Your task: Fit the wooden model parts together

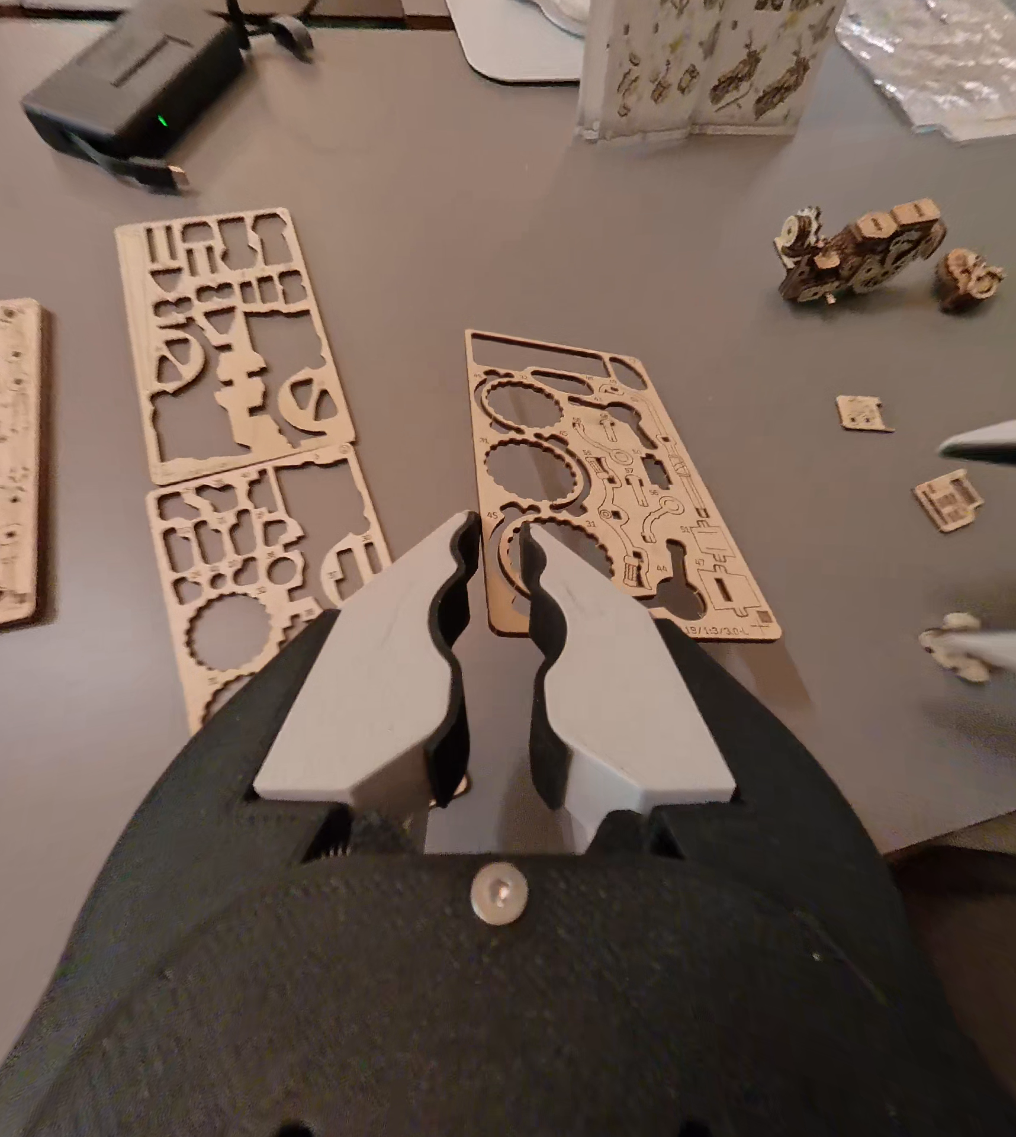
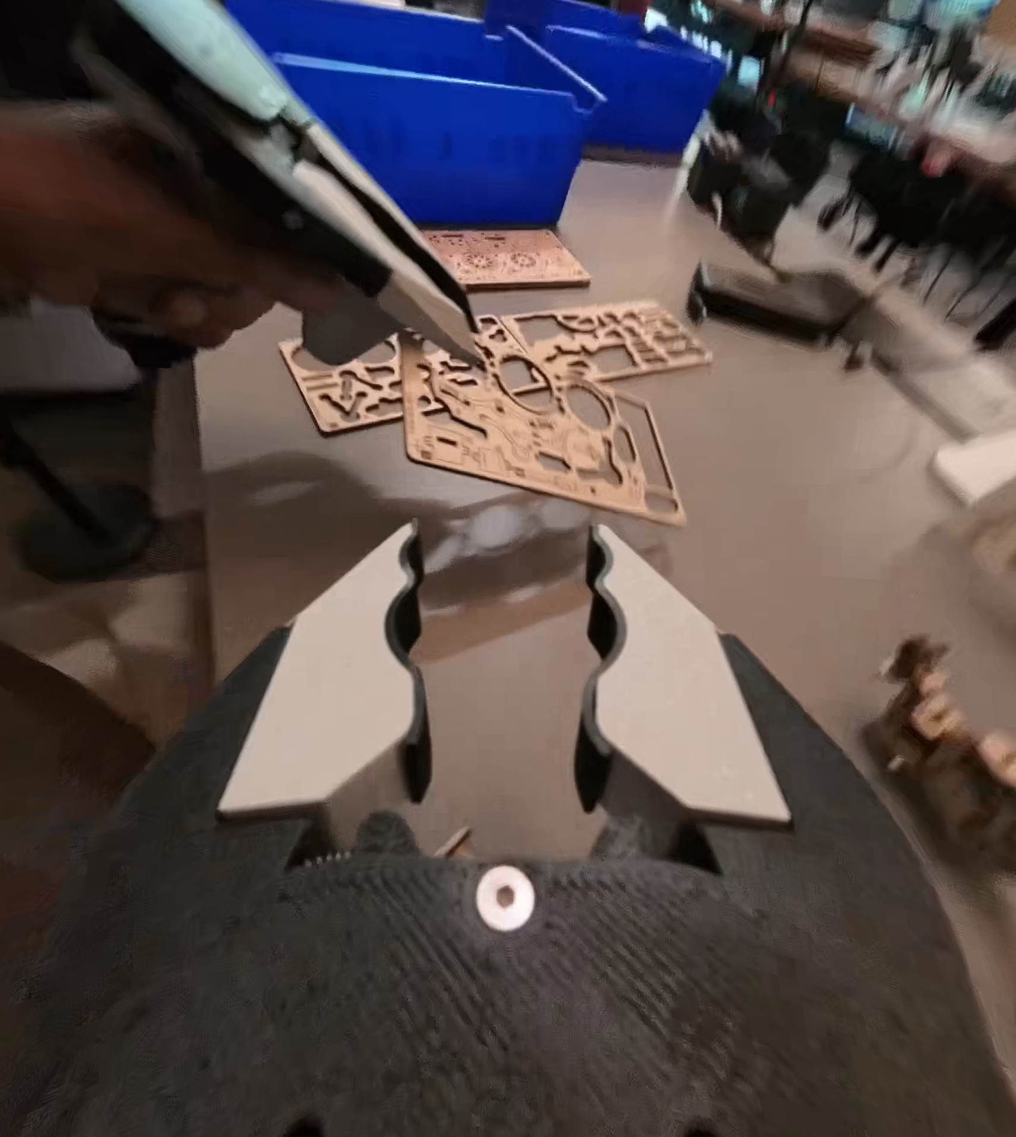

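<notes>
Gently now: keeping the left gripper [image 1: 499, 535] pinching the near edge of the parts sheet [image 1: 733, 584], tips pressed together on thin pale plywood fretted with gear-shaped holes and engraved uncut pieces, and raising it at a slant off the table [image 1: 493, 215] without flexing it. Holding the right gripper [image 2: 502, 541] spread and empty to that sheet's right, probably readying it for pushing a piece free. Leaving the spent sheets [image 1: 235, 344] lying to its left and the half-built model [image 1: 862, 258] beyond it, well apart.

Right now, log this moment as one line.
left gripper: shut on parts sheet, sheet tilted | right gripper: open, empty | model: on table
</notes>
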